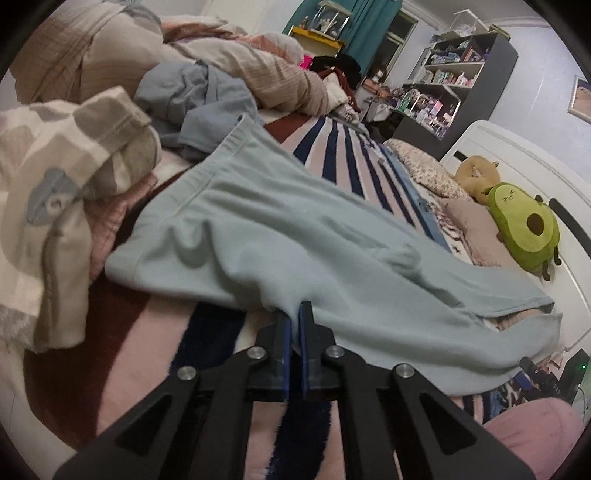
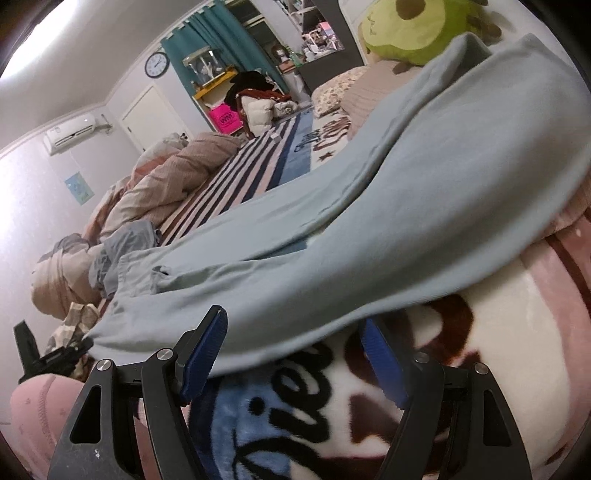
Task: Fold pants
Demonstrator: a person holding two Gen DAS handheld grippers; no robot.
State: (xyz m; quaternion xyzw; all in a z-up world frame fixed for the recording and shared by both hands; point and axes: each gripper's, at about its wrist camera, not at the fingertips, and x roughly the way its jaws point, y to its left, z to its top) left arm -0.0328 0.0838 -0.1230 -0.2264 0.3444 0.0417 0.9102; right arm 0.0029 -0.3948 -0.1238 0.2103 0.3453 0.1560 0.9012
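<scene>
Pale blue pants (image 1: 280, 236) lie spread across the striped blanket (image 1: 354, 155) on the bed, filling mid-frame in both views. Left gripper (image 1: 294, 314), lower centre of its view: jaws closed, pinching the pants' near edge. Right gripper (image 2: 295, 332): jaws wide, the pants' edge lying between them, pads not pressing. Avocado plush (image 1: 524, 225) at right.

Pants (image 2: 369, 229) hem cut off; avocado plush (image 2: 417, 33) cropped.
</scene>
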